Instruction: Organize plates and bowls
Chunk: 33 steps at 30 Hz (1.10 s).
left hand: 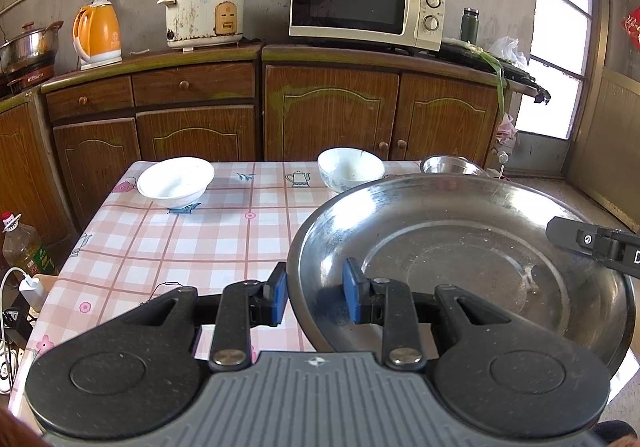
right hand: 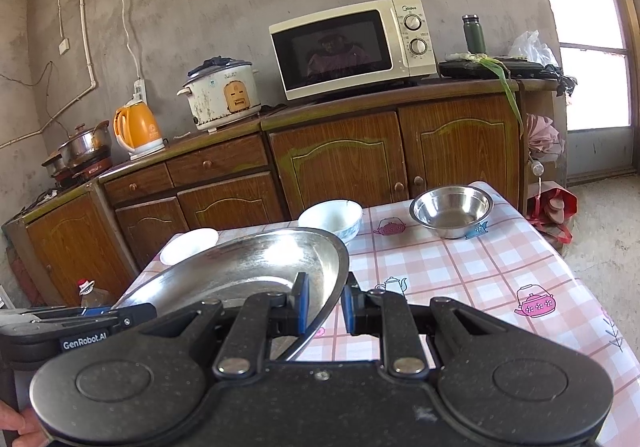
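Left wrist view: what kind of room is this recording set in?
Most likely a home kitchen with a dining table. A microwave, rice cooker and orange kettle stand on wooden cabinets, with bowls on a checked tablecloth.

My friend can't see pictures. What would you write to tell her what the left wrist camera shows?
The left hand-held gripper pinches the near rim of a big steel plate above a pink checked table, and the right hand-held gripper grips its right rim. Two white bowls and a small steel bowl sit farther back, before wooden cabinets.
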{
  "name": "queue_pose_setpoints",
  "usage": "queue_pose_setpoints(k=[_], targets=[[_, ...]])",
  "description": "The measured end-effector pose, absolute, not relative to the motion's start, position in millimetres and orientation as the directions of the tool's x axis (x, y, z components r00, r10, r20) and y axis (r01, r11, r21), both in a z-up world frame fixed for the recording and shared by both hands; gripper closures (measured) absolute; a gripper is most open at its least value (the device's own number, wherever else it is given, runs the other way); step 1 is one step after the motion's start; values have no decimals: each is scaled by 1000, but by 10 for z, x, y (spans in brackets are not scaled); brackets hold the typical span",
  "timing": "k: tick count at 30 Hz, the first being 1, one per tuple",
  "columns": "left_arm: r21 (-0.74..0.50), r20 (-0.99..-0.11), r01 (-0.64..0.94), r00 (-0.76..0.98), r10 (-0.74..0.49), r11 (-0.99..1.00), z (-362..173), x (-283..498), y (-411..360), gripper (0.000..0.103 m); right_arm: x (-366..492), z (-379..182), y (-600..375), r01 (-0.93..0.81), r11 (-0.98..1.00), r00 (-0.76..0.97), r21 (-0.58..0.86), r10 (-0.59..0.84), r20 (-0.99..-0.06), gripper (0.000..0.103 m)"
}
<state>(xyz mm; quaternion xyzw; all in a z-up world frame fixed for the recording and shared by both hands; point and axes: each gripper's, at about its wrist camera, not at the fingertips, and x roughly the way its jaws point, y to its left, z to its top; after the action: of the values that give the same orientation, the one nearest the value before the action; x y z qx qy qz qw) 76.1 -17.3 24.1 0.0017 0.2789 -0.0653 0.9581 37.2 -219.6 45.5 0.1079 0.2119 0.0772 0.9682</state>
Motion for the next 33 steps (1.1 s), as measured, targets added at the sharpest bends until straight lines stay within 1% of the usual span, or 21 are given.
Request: queue_pose_setpoints(k=[33], targets=[[-39, -609, 137, 782, -133, 990, -76, 669, -158, 74, 270, 129, -2186, -78, 963, 857, 256, 196, -476, 80]])
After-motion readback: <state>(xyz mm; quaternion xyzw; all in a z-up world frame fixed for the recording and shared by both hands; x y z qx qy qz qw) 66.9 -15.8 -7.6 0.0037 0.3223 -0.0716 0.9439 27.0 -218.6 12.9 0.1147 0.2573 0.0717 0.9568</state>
